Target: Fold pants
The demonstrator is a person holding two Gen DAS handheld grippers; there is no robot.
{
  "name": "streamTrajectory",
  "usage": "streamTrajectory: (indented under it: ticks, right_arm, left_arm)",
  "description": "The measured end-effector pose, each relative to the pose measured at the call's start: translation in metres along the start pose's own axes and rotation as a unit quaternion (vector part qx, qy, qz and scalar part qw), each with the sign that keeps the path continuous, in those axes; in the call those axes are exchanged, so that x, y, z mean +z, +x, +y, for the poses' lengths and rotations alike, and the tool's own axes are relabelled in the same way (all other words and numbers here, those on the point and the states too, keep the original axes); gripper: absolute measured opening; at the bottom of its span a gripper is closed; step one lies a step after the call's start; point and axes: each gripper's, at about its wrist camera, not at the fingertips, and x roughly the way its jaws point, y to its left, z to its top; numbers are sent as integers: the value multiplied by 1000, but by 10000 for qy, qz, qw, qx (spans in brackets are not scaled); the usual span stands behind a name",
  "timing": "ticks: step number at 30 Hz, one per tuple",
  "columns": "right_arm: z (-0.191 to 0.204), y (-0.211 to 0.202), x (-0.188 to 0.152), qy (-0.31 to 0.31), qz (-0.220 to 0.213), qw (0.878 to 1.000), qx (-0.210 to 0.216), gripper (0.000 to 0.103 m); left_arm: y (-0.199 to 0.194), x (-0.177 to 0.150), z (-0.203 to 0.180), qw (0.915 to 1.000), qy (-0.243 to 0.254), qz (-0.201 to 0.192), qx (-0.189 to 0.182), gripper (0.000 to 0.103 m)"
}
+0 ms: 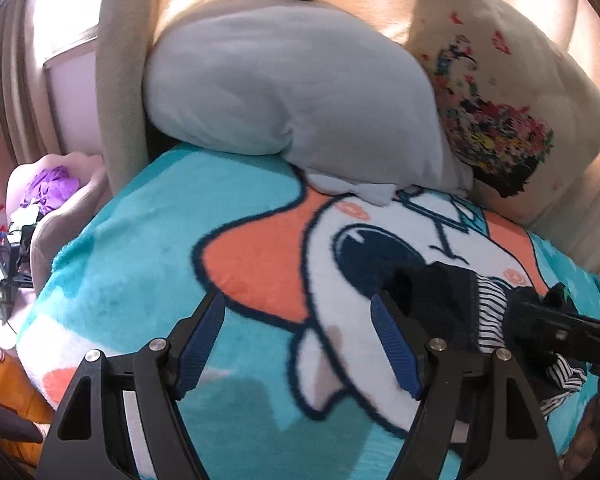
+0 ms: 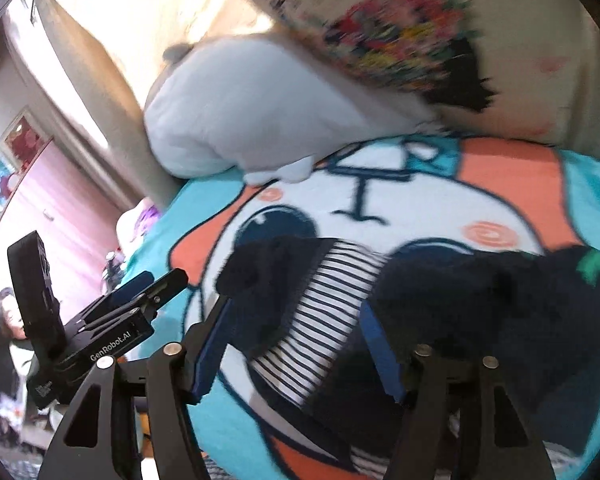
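One blanket [image 1: 180, 240], turquoise with a big cartoon face in white, orange and navy, covers the bed and fills both views; its left edge drops away at nine o'clock in the left wrist view. Two pillows lean at twelve o'clock: one grey pillow [image 1: 284, 92] and, touching it toward two o'clock, one cream pillow [image 1: 500, 100] with a floral print. They close off the far side. One pair of pants [image 2: 440, 312], dark with a black-and-white striped band, lies bunched on the blanket over the cartoon face, centre to three o'clock in the right wrist view. Open blanket lies from the centre toward nine o'clock in the left wrist view. Two grippers show. Left gripper [image 1: 300, 344] hangs over bare blanket, jaws wide, nothing between them. Right gripper [image 2: 296, 344] hangs over the pants, jaws spread and not pressing the cloth, the striped band showing between the fingers. At nine o'clock, off the bed, sits one pale basket [image 1: 72, 184] with purple cloth.
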Motion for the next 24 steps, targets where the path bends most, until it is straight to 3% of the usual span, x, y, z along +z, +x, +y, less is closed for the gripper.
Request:
streamTrajectory:
  ticks: [4, 11, 18, 24]
  right_arm:
    - [18, 37, 17, -271, 446, 9986, -98, 72]
    - [52, 88, 28, -992, 1023, 9852, -952, 75]
    - [72, 114, 16, -1688, 1287, 9626, -1681, 83]
    - [65, 119, 15, -1682, 1189, 9616, -1812, 82]
  left_arm:
    - [4, -1, 11, 9999, -134, 83, 12, 75]
    - [4, 1, 29, 9995, -303, 45, 52, 75]
    - [-2, 2, 42, 9990, -416, -59, 163, 75]
    - [-8, 3, 45, 9988, -454, -129, 141, 75]
